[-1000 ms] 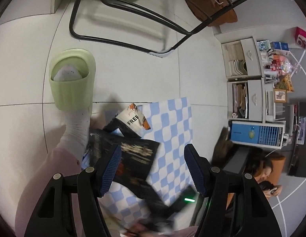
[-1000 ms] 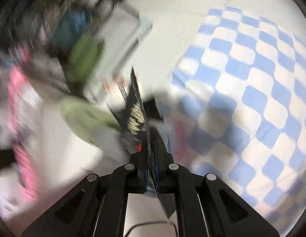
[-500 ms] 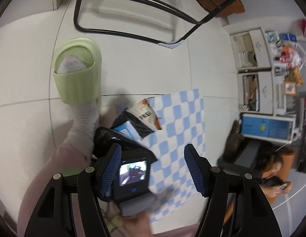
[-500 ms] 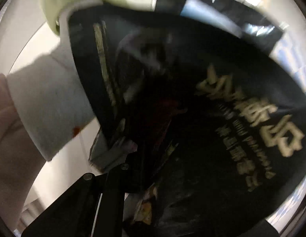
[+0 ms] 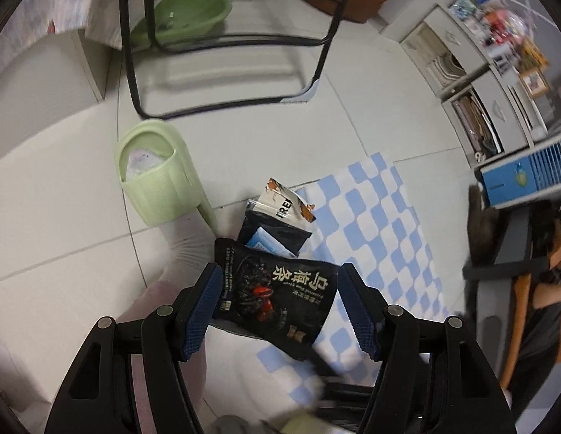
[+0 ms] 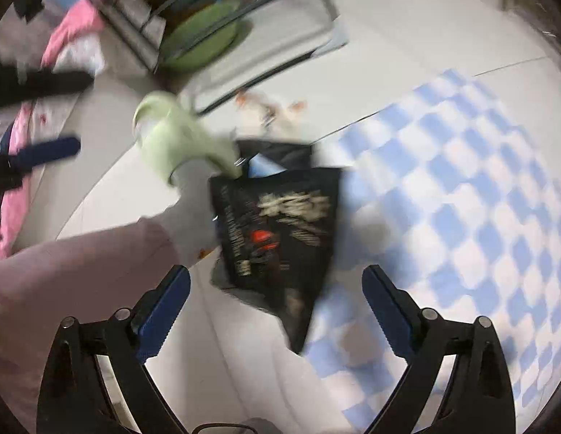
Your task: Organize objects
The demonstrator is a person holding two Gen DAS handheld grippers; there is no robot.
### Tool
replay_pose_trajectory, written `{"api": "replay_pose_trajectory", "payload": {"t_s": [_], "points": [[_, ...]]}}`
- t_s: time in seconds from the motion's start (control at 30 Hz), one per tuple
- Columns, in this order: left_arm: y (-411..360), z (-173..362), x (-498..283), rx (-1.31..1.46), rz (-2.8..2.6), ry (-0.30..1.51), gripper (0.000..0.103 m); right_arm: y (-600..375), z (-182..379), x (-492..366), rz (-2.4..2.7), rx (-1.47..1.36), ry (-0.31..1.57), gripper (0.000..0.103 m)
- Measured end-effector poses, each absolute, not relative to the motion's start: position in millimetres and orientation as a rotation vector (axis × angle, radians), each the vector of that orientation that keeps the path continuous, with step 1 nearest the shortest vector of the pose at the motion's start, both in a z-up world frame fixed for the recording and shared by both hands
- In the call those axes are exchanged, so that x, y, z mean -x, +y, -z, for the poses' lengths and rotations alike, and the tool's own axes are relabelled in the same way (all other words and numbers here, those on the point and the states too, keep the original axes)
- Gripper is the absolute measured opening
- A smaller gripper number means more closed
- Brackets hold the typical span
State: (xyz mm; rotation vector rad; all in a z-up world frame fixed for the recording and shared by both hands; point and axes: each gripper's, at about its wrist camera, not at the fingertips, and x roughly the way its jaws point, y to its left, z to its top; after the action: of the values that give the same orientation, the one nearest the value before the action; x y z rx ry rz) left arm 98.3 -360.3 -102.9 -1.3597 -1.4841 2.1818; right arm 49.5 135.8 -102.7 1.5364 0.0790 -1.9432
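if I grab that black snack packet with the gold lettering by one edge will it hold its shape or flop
The black snack packet would probably flop: its film looks thin and creased. It seems light for its size, a flat pouch lying on other packets. The glossy surface may slip between pads, so gripping a sealed edge seems safer.

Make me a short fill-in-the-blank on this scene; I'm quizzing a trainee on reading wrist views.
1. The black packet lies partly on a blue-and-white ____ mat.
2. The person's slipper is light ____.
3. The right gripper has just been opening, and its jaws now stand ____, clear of the packet.
4. The black packet's large lettering is ____ coloured.

Answers: checked; green; open; gold
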Motion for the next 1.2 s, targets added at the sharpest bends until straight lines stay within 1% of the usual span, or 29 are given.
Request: {"api": "replay_pose_trajectory", "payload": {"t_s": [0.07,0.2,0.23,0.37,0.43,0.5,0.6,0.7,0.77,0.83,0.87,0.9,0.93,1.03,1.2], "points": [[-350.0,100.6,-113.1,1.351,-2.234,-1.478,0.065,156.8,88.8,-49.5,2.016,-1.484,0.067,0.102],[-332.1,95.8,-135.5,1.365,-2.307,-1.447,0.065,184.9,86.8,-54.6,2.082,-1.458,-0.005,0.102],[-326.9,91.0,-140.5,1.365,-2.351,-1.413,0.065,189.5,89.8,-50.8,2.077,-1.461,-0.040,0.102],[-289.9,69.8,-169.4,1.367,-2.541,-1.167,0.065,197.3,85.1,-57.9,2.098,-1.454,-0.128,0.102],[-268.9,71.5,-182.5,1.400,-2.524,-1.135,0.065,197.5,84.4,-63.1,2.077,-1.457,-0.127,0.102],[-252.5,76.9,-185.9,1.478,-2.441,-1.161,0.065,195.4,83.5,-68.3,2.080,-1.457,-0.089,0.102],[-248.1,62.5,-181.1,1.529,-2.452,-1.187,0.065,196.1,78.9,-75.0,2.089,-1.426,-0.080,0.102],[-252.3,45.0,-189.1,1.415,-2.568,-1.234,0.065,197.3,80.0,-77.1,2.065,-1.415,-0.137,0.102],[-247.6,47.4,-198.9,1.402,-2.618,-1.208,0.065,198.5,81.0,-77.3,2.039,-1.416,-0.174,0.103],[-243.0,55.2,-204.1,1.491,-2.552,-1.276,0.065,198.8,83.4,-76.9,2.026,-1.418,-0.196,0.103],[-241.1,56.2,-206.9,1.427,-2.494,-1.347,0.065,198.9,84.5,-75.8,2.019,-1.419,-0.217,0.103],[-240.6,55.4,-207.0,1.383,-2.486,-1.370,0.065,199.5,86.4,-74.5,2.000,-1.416,-0.252,0.103],[-239.7,54.2,-207.5,1.360,-2.495,-1.374,0.065,200.5,88.2,-73.4,1.983,-1.419,-0.280,0.103],[-231.1,41.0,-211.9,1.356,-2.604,-1.284,0.065,199.3,100.0,-69.2,1.955,-1.471,-0.301,0.103],[-224.2,33.7,-212.3,1.275,-2.640,-1.279,0.065,204.6,124.0,-64.7,1.894,-1.600,-0.367,0.103]]}}
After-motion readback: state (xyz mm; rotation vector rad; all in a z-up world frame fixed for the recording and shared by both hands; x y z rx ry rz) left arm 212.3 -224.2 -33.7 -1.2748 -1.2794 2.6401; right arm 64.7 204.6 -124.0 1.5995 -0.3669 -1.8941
